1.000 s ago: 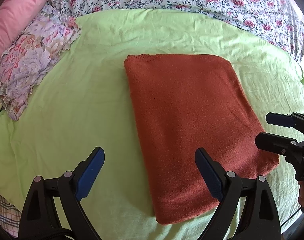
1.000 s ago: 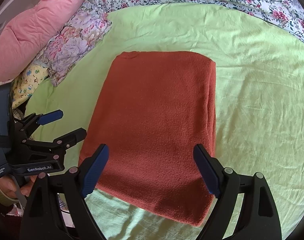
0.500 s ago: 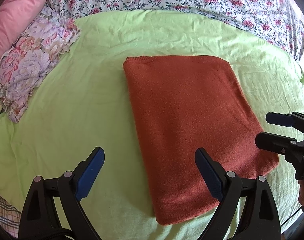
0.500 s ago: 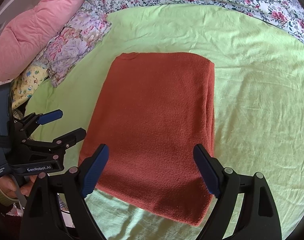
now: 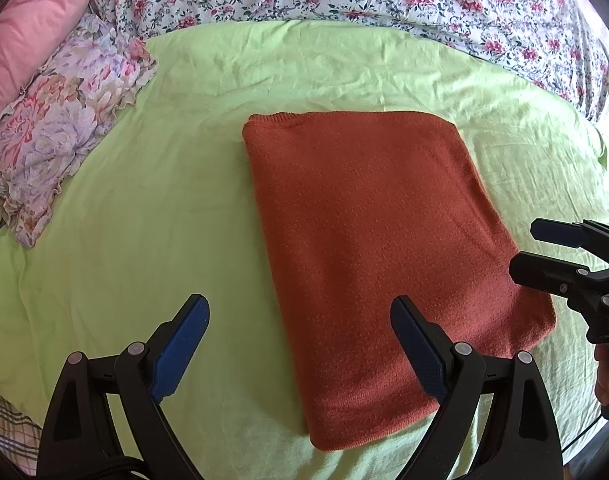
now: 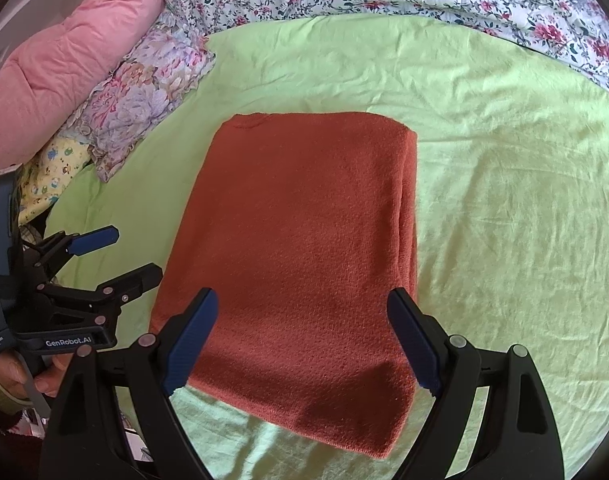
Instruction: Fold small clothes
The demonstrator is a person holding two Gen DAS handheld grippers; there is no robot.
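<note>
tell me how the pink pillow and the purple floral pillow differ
The pink pillow is plain, puffy and quilted; the purple floral pillow is printed with big blooms and has a ruffled edge. The pink one lies at the far left edge of the bed; the floral one lies nearer the folded rust sweater, with a corner on the green sheet. Neither touches the sweater.

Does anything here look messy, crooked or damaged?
Nothing stands out. The sweater lies folded in a neat rectangle on the green sheet, with no visible damage. Both grippers, left and right, are open and empty. The sheet is only a little wrinkled.
</note>
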